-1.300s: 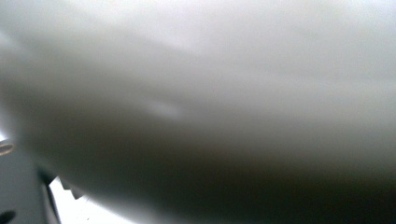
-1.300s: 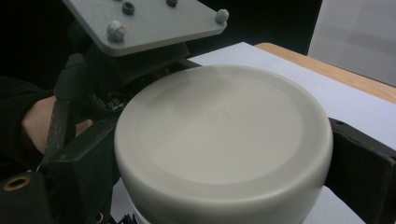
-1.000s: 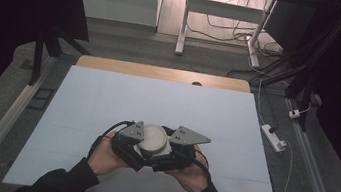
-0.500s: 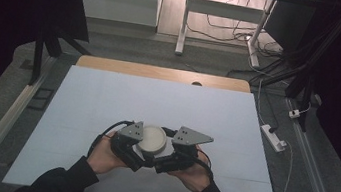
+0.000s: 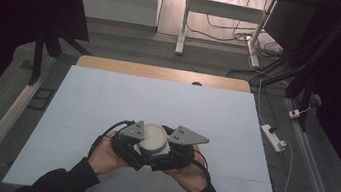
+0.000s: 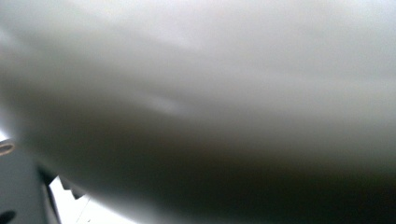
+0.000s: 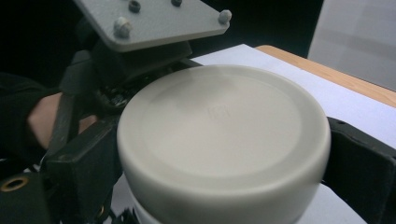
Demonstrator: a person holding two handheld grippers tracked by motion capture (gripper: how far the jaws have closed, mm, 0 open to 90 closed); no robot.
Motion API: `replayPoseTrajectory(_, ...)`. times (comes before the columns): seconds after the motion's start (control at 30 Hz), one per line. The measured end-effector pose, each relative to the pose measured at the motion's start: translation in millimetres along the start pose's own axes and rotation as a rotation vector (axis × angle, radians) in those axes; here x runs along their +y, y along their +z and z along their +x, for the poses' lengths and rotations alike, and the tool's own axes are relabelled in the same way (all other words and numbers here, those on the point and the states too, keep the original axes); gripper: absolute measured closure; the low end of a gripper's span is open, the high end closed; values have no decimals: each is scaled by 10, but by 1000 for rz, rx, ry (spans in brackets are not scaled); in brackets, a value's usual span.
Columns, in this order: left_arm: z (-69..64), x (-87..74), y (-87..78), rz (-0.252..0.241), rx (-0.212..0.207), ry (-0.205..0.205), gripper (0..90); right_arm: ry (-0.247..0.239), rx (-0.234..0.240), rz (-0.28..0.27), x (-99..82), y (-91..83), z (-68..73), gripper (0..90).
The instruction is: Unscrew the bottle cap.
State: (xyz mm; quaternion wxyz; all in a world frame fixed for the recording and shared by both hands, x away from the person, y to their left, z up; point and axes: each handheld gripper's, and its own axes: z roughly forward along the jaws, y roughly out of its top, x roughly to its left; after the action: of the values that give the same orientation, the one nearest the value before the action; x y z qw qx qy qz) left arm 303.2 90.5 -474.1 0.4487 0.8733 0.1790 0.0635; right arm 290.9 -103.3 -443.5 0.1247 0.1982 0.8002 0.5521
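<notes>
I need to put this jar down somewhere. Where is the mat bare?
The mat is bare between the jar and the wooden edge, and out to both side edges. It is crowded only at the near middle, around both grippers.

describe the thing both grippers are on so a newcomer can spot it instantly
On the pale blue table mat, look near its front edge, where the person's two hands meet. Between the left hand-held gripper and right hand-held gripper sits a round off-white lidded container, the lone pale thing among black parts.
</notes>
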Motion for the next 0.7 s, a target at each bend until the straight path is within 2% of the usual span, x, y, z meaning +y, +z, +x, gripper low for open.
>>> replayPoseTrajectory(0.2,-5,16,-4,-7,0,-13,73,5,-17,-25,6,25,13,61)
replayPoseTrajectory(0.43,-29,28,15,7,21,-10,73,10,-30,-24,6,36,17,71)
replayPoseTrajectory(0.53,-23,21,28,1,-16,-19,73,27,-2,7,27,23,-13,74)
replayPoseTrajectory(0.7,-17,20,37,-13,-54,-18,74,17,34,-7,13,-6,-40,78)
